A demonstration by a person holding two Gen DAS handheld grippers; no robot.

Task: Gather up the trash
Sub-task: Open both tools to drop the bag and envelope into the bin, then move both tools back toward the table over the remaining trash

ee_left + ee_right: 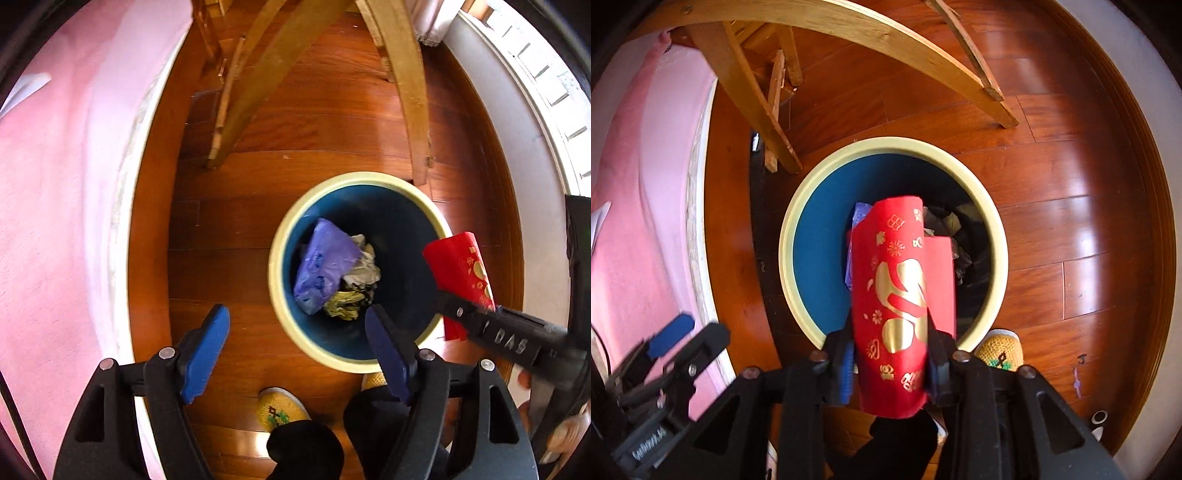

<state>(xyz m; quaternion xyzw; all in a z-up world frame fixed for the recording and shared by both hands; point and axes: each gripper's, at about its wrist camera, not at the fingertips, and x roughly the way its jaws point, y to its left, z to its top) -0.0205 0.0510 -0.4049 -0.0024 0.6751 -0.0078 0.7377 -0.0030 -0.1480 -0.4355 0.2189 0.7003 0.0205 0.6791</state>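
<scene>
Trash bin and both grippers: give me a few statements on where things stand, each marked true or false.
1. The right gripper is shut on the red envelope. True.
2. The left gripper holds a purple bag. False: it is open and holds nothing; the purple bag lies in the bin.
3. The red envelope is above the trash bin opening. True.
4. The bin is empty. False: it holds the purple bag and crumpled paper.
5. The bin stands on a carpet. False: it stands on the wooden floor.

bins: 1 [280, 295] | red envelopes: 1 [901, 295] | purple bags: 1 [325, 266] | slippers: 2 [280, 408]
</scene>
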